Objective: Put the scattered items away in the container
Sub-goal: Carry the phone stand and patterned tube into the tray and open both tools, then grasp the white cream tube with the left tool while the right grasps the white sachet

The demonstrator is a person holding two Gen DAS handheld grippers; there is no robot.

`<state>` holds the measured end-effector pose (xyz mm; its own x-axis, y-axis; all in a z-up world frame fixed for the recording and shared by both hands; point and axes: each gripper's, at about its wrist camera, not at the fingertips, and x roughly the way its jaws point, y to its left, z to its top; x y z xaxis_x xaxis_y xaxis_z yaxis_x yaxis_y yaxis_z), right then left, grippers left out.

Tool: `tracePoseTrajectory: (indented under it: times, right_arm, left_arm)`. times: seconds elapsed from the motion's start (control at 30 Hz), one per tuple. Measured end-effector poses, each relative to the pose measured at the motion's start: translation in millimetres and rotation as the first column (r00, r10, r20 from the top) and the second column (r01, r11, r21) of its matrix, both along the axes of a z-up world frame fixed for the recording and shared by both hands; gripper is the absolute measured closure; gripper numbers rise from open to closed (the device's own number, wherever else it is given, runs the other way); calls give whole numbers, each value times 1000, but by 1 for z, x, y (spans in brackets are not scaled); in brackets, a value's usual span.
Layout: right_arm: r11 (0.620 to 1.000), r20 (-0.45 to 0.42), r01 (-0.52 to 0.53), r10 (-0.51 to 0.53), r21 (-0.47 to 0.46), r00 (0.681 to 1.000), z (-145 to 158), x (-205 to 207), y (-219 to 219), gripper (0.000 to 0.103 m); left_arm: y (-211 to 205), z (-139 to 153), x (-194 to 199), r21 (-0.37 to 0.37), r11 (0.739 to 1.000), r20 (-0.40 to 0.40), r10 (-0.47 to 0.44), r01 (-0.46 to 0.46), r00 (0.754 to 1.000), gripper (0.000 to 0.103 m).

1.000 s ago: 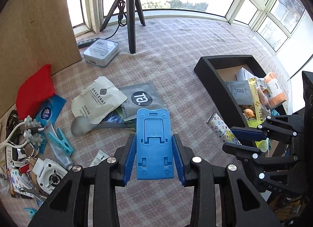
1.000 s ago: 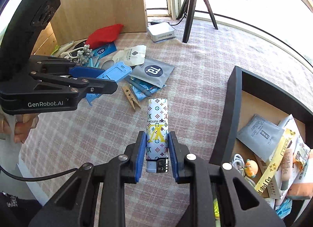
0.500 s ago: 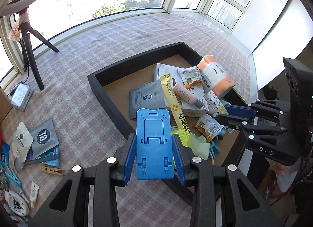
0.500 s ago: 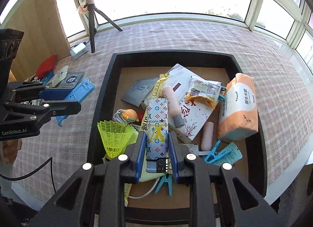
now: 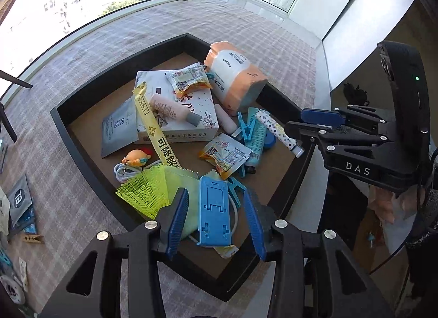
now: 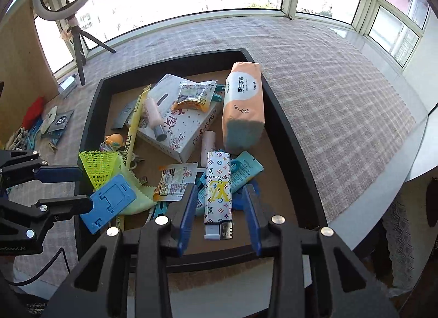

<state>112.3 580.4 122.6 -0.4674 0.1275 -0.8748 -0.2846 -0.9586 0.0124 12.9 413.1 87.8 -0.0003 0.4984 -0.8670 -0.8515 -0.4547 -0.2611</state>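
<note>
**Both claws spread over the black tray, stand and lighter loose between the pads**

Landmark: black tray, on a checked cloth.

- Left gripper: released. Blue pads stand wide, with clear gaps on both sides of the blue phone stand. The stand lies at the tray's near corner, over a pale green cloth and a white cable; whether it has fully settled cannot be told.
- From the right wrist view the same stand sits tilted over the tray's left wall, just beside the left claw's lower finger.
- Right gripper: released. Pads parted, not touching the patterned lighter, which shows between them above the tray's near end. It overlaps a teal tube and a snack packet. Resting or mid-air: cannot tell.
- In the left wrist view the lighter appears at the tray's right wall, by the right claw's fingertips.

Inside the tray:
- orange tissue pack against the far right wall
- white box mid-tray, with a pink tube and a second snack packet on top
- yellow strip running along the box's left side
- yellow-green shuttlecock at the left wall
- orange toy figure just behind the shuttlecock

Outside the tray, well to its left: grey pouches, a red cloth, a tripod with ring light.
</note>
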Motion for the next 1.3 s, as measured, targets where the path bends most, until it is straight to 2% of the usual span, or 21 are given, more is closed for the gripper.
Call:
tracePoseTrajectory:
  times: [0.33,0.6,0.87,1.3]
  right_arm:
    - [994,-33,-105,106,16,994,10,-24,-33,62]
    - [976,-41,-216,217,16,975,13,-53,-73,62]
    - [943,-53,-333,333,7,941,15,-89,-116,62]
    - [855,-40,-517,515,-45,856,2,-171,-201,62]
  left_arm:
    - [-34,5,-20,10,996,-33,93,-93,995,64]
    - [-79,-2,-48,-1,979,-41,205,-205,978,64]
    - [-139,-13,-83,-28,939,-55,341,-343,938,64]
    - [-235,-48,-134,-129,853,-85,499,-506,862,64]
